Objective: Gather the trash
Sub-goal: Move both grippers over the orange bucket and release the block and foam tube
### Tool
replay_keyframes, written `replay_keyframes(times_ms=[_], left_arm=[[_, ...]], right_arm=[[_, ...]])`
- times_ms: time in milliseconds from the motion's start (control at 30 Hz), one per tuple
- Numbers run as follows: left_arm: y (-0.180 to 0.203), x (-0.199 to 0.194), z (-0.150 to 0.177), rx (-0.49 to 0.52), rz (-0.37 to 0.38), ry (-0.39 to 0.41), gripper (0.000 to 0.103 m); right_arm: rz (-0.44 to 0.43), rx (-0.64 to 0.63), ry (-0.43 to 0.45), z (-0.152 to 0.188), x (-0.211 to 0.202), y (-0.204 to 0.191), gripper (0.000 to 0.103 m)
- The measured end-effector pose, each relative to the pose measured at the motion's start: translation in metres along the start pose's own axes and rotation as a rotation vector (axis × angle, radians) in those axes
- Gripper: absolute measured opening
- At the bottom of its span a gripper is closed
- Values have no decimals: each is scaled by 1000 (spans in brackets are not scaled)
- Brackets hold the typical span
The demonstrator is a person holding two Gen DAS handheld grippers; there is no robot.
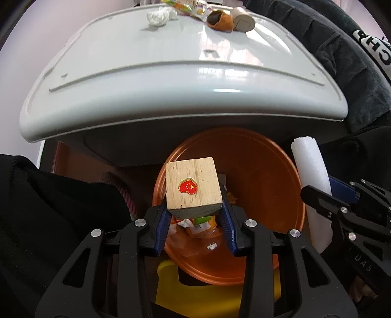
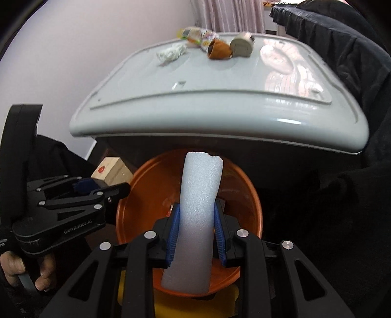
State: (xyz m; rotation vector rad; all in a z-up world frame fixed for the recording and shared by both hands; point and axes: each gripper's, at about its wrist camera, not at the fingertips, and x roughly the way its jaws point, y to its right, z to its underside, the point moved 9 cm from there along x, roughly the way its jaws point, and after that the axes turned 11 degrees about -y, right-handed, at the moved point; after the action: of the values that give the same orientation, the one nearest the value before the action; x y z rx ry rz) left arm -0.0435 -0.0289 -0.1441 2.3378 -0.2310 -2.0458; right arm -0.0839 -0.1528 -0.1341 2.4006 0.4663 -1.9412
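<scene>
My left gripper (image 1: pixel 195 210) is shut on a wooden block (image 1: pixel 193 183) with a red heart sticker, held over the orange bin (image 1: pixel 268 171). The bin holds wrappers (image 1: pixel 195 227). My right gripper (image 2: pixel 196 212) is shut on a white foam tube (image 2: pixel 198 212), upright over the same bin (image 2: pixel 244 195). The tube also shows in the left wrist view (image 1: pixel 311 171), and the block in the right wrist view (image 2: pixel 111 171). On the grey table (image 1: pixel 171 73) lie a crumpled tissue (image 1: pixel 157 17), snack wrappers (image 1: pixel 193 6), a brown peel (image 1: pixel 220 19) and a cardboard roll (image 1: pixel 243 19).
The table edge (image 2: pixel 220 127) overhangs the bin's far side. A yellow stool (image 1: pixel 207 293) supports the bin. Dark clothing (image 1: pixel 342 49) hangs at the right. The person's dark sleeve (image 1: pixel 48 208) fills the left.
</scene>
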Motion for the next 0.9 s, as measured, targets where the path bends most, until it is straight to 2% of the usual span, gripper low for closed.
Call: replay_keyframes(times_ms=[267, 300, 333, 400, 733, 900], left_arm=[[1, 5, 3, -1, 3, -30, 37], [0, 5, 2, -3, 0, -32, 39], [-1, 5, 2, -7, -7, -36, 43], [-2, 4, 0, -21, -14, -33, 64], [-7, 0, 0, -55, 1, -21, 66], [-11, -2, -5, -77, 8, -13, 66]], right_arm=[[1, 15, -15, 1, 2, 4, 32], [2, 16, -12, 0, 2, 4, 37], [5, 18, -7, -1, 1, 4, 44], [10, 27, 11, -2, -4, 6, 49], [6, 65, 33, -3, -8, 15, 53], [0, 75, 44, -4, -11, 16, 59]])
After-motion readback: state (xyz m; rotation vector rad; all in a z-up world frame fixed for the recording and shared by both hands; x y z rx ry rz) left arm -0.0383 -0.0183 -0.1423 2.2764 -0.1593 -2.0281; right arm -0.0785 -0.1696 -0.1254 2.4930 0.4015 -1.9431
